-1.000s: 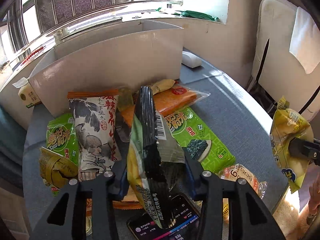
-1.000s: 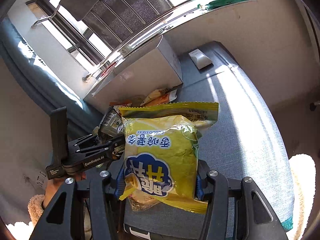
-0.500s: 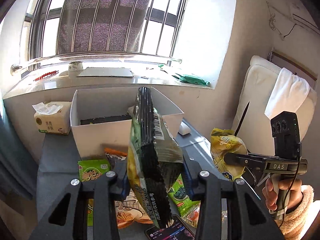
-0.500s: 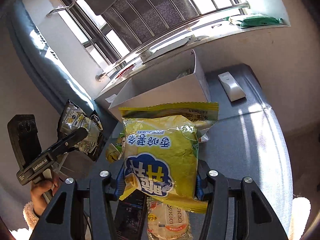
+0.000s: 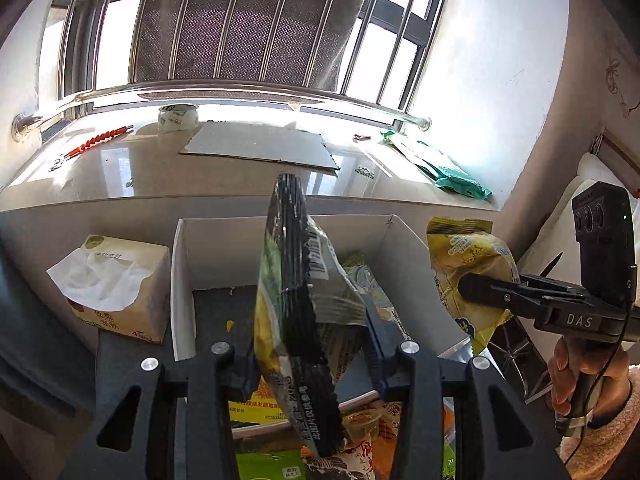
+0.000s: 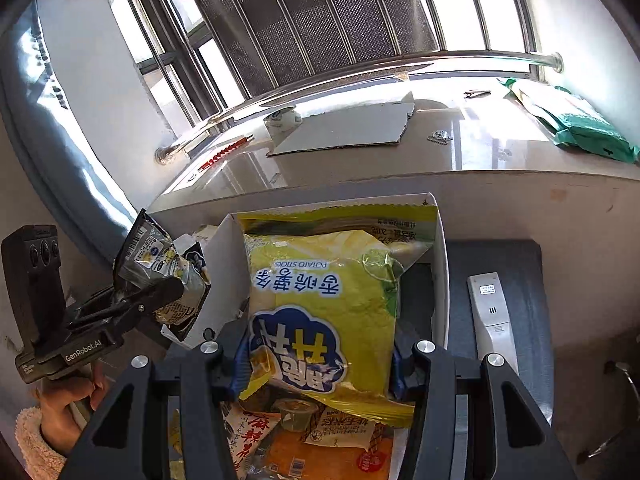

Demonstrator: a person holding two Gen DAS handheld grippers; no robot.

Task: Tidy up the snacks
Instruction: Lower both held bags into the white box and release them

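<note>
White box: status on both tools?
Left tool shut on dark snack bag. Right tool shut on yellow potato-stick bag. Both over white box.

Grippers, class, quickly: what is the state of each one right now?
Left gripper: closed on the dark snack bag, held edge-up before the white box.
Right gripper: closed on the yellow potato sticks bag.
</note>
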